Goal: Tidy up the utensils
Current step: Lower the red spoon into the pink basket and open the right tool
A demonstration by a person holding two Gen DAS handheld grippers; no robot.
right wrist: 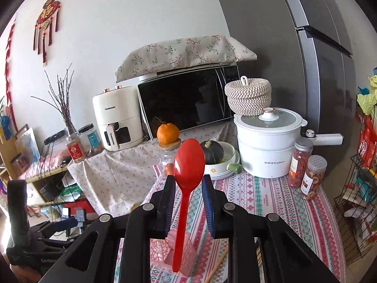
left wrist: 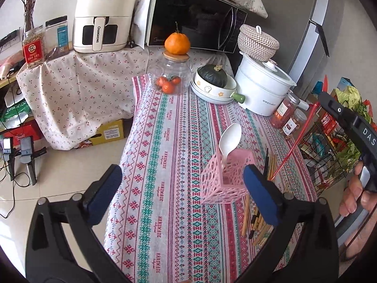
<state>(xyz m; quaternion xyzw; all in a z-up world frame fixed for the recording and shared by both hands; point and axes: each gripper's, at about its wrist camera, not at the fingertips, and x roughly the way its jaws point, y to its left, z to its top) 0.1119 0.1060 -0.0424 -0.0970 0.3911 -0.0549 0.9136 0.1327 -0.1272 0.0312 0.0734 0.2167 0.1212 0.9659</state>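
The pink holder [right wrist: 175, 257] sits mostly hidden behind the red spoon [right wrist: 186, 188] and right tongs [right wrist: 188, 202]. The left tongs [left wrist: 182, 195] cover part of the chopsticks [left wrist: 255, 221]. Jar labels [left wrist: 289, 125] are too small to read.

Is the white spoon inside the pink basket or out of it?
Inside. The white spoon stands in the pink basket, handle down in it, bowl sticking up over the rim. The red spoon is not in yet; the right claw holds it.
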